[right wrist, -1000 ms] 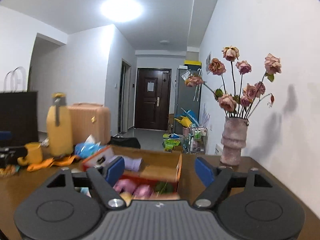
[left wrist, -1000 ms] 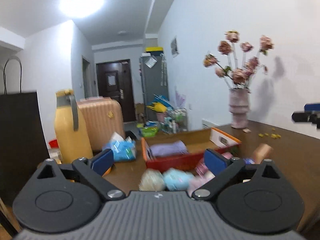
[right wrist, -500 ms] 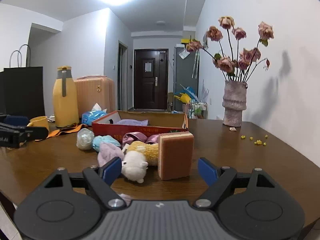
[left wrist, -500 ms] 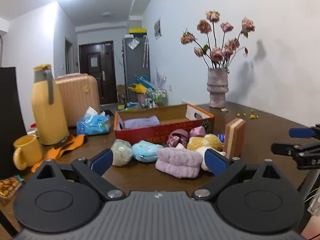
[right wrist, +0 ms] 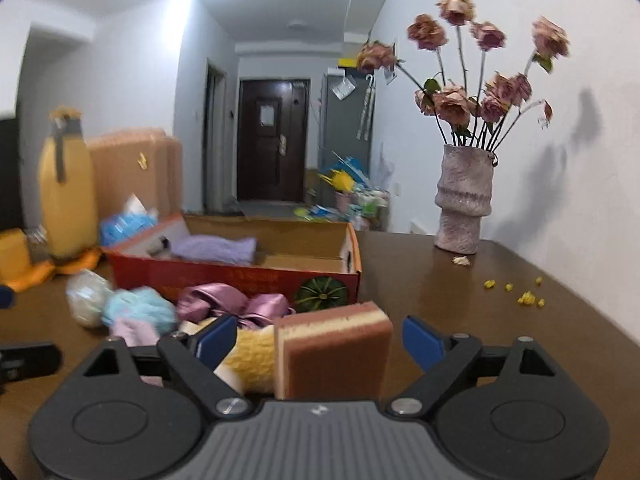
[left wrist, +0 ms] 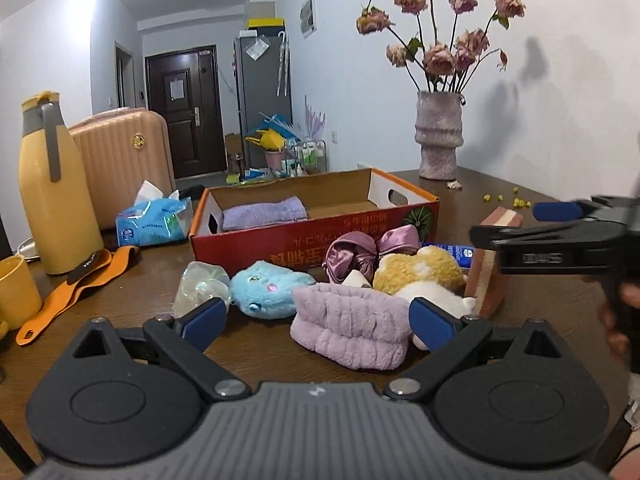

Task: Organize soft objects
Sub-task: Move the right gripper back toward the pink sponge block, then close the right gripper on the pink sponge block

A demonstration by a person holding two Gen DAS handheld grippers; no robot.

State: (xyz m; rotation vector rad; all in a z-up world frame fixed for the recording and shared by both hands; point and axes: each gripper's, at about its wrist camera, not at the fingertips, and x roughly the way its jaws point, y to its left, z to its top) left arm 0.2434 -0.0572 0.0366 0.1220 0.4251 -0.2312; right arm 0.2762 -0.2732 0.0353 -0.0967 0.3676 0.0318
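A red cardboard box (left wrist: 256,236) stands on the brown table with a folded lilac cloth (left wrist: 264,213) inside. In front of it lie a lilac fluffy headband (left wrist: 352,324), a blue plush (left wrist: 268,288), a purple satin scrunchie (left wrist: 360,254), a yellow-and-white plush (left wrist: 420,276) and an upright pink layered sponge (right wrist: 334,350). My left gripper (left wrist: 316,322) is open, just short of the headband. My right gripper (right wrist: 320,340) is open with the sponge standing between its fingers, untouched; it also shows in the left wrist view (left wrist: 556,216).
A yellow thermos (left wrist: 52,188), a yellow mug (left wrist: 16,296), an orange strap (left wrist: 76,284) and a blue tissue pack (left wrist: 154,222) stand at the left. A vase of dried roses (left wrist: 440,136) stands at the back right. A clear plastic bag (left wrist: 200,286) lies beside the blue plush.
Both grippers have come lower and closer to the pile of soft things. The right gripper now straddles the sponge. Both stay open.
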